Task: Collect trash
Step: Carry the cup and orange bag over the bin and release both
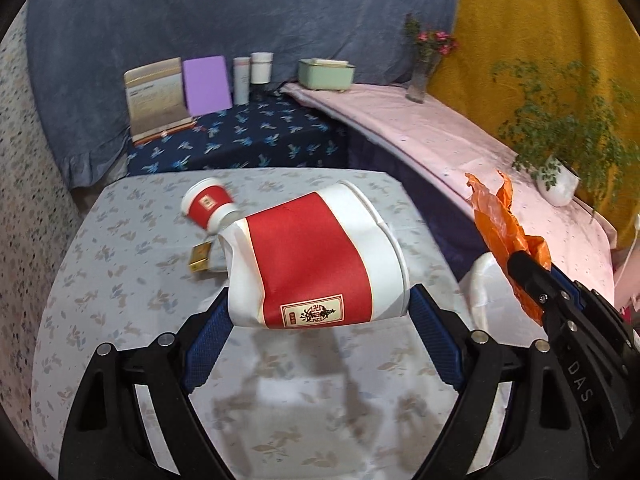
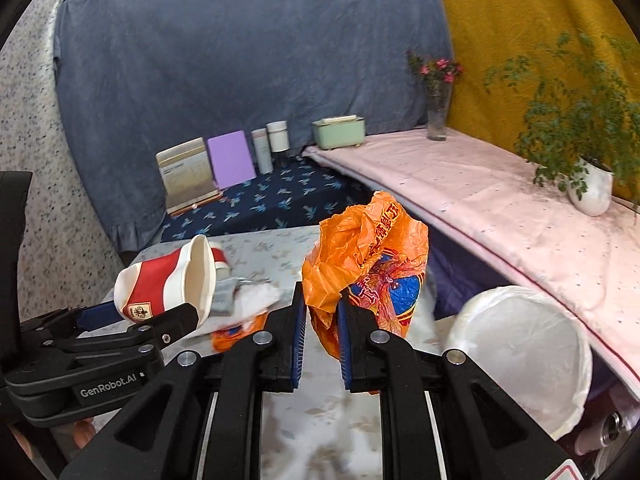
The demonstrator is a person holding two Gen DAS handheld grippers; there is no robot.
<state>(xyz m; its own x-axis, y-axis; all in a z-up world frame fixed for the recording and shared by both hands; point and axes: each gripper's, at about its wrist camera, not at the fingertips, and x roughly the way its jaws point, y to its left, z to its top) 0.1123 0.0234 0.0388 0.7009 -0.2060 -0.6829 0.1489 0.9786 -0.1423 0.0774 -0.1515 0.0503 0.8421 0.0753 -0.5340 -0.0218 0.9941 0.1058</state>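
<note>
Left gripper (image 1: 320, 312) clamped on a crushed red-and-white paper cup (image 1: 316, 260), held above the table (image 1: 120, 280). Right gripper (image 2: 322, 344) nearly closed, pinching an orange plastic wrapper (image 2: 360, 264). Second paper cup (image 1: 208, 206) lying ahead of left gripper. White-lined trash bin (image 2: 520, 352) just right of right gripper.

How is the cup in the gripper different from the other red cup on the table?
The held paper cup is squashed and dented; the second cup on the table keeps its round shape. The held cup is up off the table, pinched by the left gripper; the second cup lies tipped on the cloth, ungripped. Both are white with a red band.
</note>
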